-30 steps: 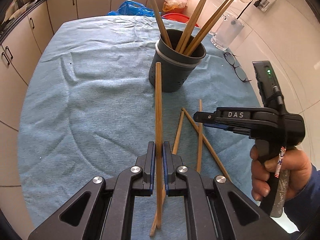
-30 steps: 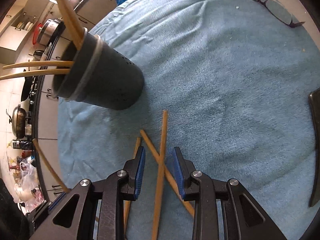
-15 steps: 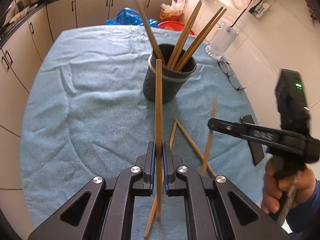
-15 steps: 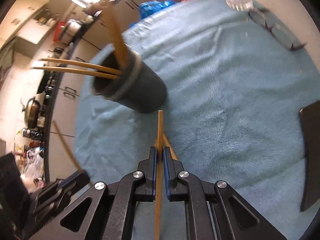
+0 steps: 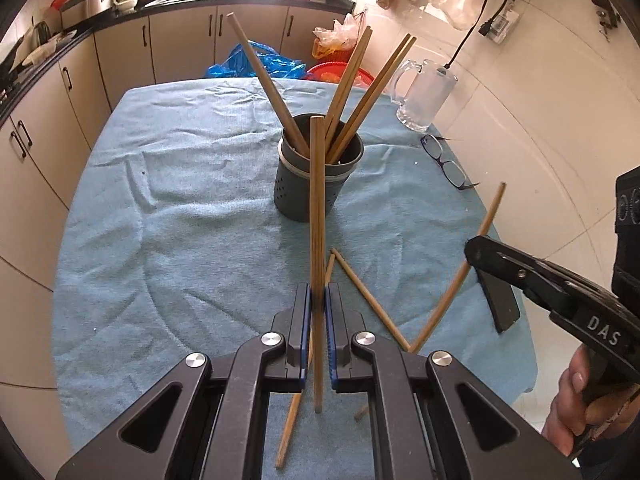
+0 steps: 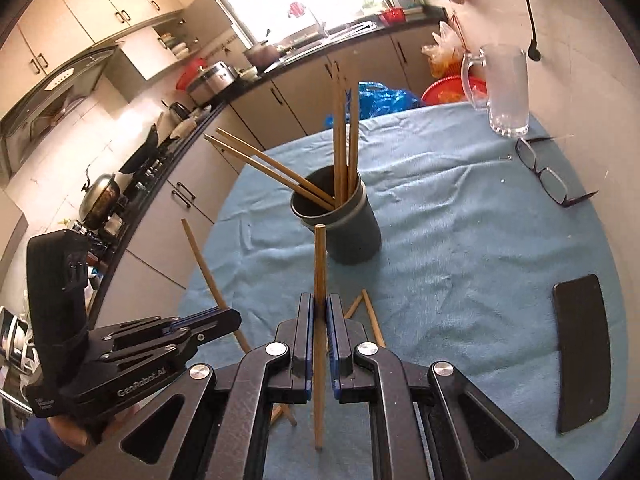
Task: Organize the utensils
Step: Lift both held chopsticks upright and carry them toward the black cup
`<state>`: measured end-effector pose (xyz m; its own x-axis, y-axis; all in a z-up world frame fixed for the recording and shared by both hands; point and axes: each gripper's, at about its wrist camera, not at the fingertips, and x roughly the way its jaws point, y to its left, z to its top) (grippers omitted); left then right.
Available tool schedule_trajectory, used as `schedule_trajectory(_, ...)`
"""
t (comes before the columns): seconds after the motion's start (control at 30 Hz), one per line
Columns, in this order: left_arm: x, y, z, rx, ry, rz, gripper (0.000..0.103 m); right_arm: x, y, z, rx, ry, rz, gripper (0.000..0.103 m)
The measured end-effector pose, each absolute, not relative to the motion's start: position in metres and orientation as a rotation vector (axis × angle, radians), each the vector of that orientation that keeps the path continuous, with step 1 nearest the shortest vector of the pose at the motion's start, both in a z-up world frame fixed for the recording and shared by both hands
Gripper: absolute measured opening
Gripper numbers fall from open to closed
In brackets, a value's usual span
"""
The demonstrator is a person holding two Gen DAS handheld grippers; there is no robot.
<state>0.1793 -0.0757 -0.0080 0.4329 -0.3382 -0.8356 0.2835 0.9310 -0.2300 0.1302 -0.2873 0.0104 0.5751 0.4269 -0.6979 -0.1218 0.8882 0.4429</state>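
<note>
A dark grey perforated holder (image 5: 318,178) stands on the blue cloth with several wooden chopsticks in it; it also shows in the right wrist view (image 6: 344,224). My left gripper (image 5: 318,300) is shut on a chopstick (image 5: 318,208), held above the cloth and pointing at the holder. My right gripper (image 6: 318,312) is shut on another chopstick (image 6: 319,264), lifted off the table; that one shows in the left wrist view (image 5: 460,272). Two loose chopsticks (image 5: 366,296) lie crossed on the cloth between the grippers and the holder.
A glass mug (image 5: 424,96) stands at the far right of the table with eyeglasses (image 5: 448,162) beside it. A black phone (image 6: 582,360) lies at the right. Kitchen cabinets and a counter surround the table. Blue and red bags sit behind the far edge.
My right gripper closed on a chopstick on the cloth and lifted it. Both grippers rose and tilted up; the left still holds its chopstick.
</note>
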Motion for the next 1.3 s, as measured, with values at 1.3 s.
schedule_trajectory(1.3, 0.166, -0.072, 0.015, 0.025, 0.963, -0.44, 0.007, 0.092, -0.279, 0.046, 0.324, 0.78, 0.24, 0.007)
